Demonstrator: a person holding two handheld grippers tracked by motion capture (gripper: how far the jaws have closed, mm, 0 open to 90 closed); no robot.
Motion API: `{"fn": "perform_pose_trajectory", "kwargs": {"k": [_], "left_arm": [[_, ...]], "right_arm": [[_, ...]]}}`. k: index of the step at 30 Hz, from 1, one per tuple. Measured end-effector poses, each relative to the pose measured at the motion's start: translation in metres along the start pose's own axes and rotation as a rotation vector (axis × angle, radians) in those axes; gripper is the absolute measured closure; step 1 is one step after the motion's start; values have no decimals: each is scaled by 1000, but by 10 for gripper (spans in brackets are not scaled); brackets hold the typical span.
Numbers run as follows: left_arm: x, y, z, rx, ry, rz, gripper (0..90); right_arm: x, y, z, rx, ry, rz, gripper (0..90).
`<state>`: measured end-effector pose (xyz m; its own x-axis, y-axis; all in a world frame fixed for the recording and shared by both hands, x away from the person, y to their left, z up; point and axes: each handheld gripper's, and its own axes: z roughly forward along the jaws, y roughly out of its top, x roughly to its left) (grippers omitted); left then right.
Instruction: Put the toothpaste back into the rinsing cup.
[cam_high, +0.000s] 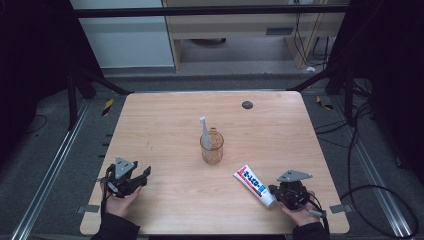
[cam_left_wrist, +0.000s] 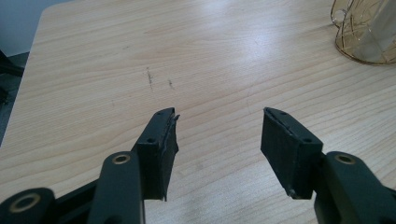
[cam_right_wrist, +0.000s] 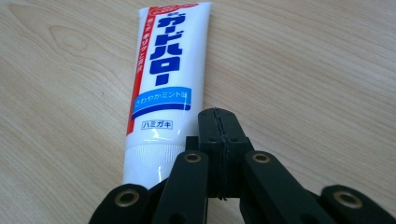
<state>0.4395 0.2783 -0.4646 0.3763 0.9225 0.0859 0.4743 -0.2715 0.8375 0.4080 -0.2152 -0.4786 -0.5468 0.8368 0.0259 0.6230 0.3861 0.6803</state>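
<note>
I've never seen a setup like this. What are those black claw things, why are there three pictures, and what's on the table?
A person sits at a wooden table and holds a hand-held gripper in each hand; each has two black jaws that pinch. No robot arm is involved.

The high view looks down from above the person. The other two pictures come from small cameras riding on the grippers, looking along their jaws.

The left gripper has its jaws spread apart over bare wood, with nothing between them. The right gripper has its jaws pressed together, empty, right beside the cap end of a toothpaste tube that lies flat on the table.

In the middle stands an amber glass cup with a white toothbrush upright inside. Nothing is held at this moment.
</note>
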Motion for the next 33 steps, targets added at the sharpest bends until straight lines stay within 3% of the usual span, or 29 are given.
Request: {"fn": "perform_pose_trajectory", "kwargs": {"k": [5,12,15,26,33], "left_arm": [[0,0,1,2,-5,-2,450],[0,0,1,2,-4,-7,447],[0,1,2,2,-3,-3,445],[0,0,3,7,-8,2,443],[0,1,3,9,-6,10,443]], "right_arm": [[-1,1,-2,8,-10,18,900],[-10,8,-11,-37,-43,54,863],[-10,12,-11,-37,-59,52,824],[-4,28,-17,-64,-44,60,624],[6,41,-13,-67,-48,43,565]]}}
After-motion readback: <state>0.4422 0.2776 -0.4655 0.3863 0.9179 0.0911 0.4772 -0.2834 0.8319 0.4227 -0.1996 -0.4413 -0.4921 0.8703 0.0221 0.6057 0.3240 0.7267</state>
